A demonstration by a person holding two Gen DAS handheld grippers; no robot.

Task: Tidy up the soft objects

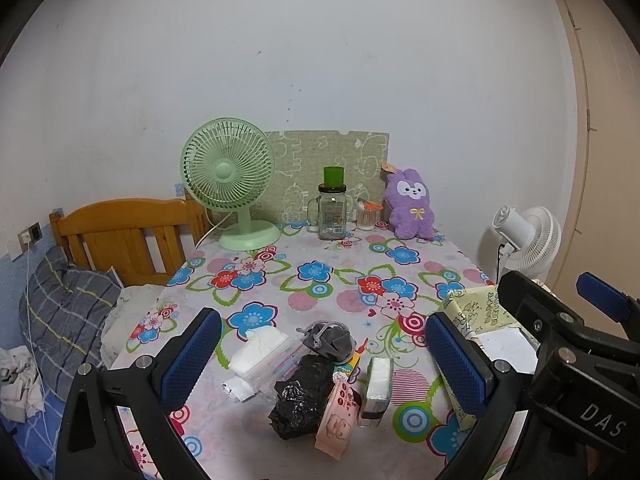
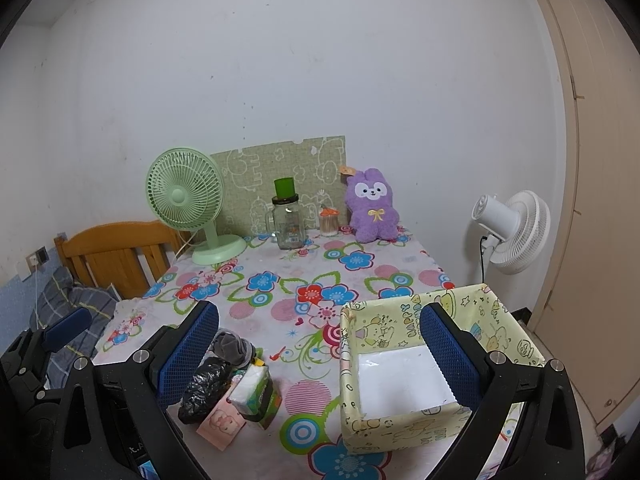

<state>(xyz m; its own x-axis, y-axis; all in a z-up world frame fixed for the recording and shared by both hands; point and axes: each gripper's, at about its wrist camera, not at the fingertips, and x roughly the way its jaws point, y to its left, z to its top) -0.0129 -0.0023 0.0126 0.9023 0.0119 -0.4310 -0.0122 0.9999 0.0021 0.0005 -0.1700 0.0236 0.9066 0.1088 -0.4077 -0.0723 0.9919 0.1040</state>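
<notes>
A heap of soft things lies at the table's near edge: a grey drawstring pouch (image 1: 329, 340), a black plastic bag (image 1: 302, 398), a clear zip bag with white cloth (image 1: 262, 354), a pink wipes pack (image 1: 336, 418) and a tissue pack (image 1: 379, 384). My left gripper (image 1: 322, 360) is open above the heap, holding nothing. An empty yellow cartoon-print box (image 2: 404, 426) stands at the right. My right gripper (image 2: 320, 354) is open and empty, its right finger over the box. The heap also shows in the right wrist view (image 2: 230, 380). A purple plush bunny (image 1: 410, 204) sits at the back.
At the table's back stand a green desk fan (image 1: 230, 182), a glass jar with a green cap (image 1: 332, 210), a cotton-swab tub (image 1: 367, 216) and a green board against the wall. A wooden bed headboard (image 1: 120, 236) with a pillow is left; a white floor fan (image 1: 528, 240) right.
</notes>
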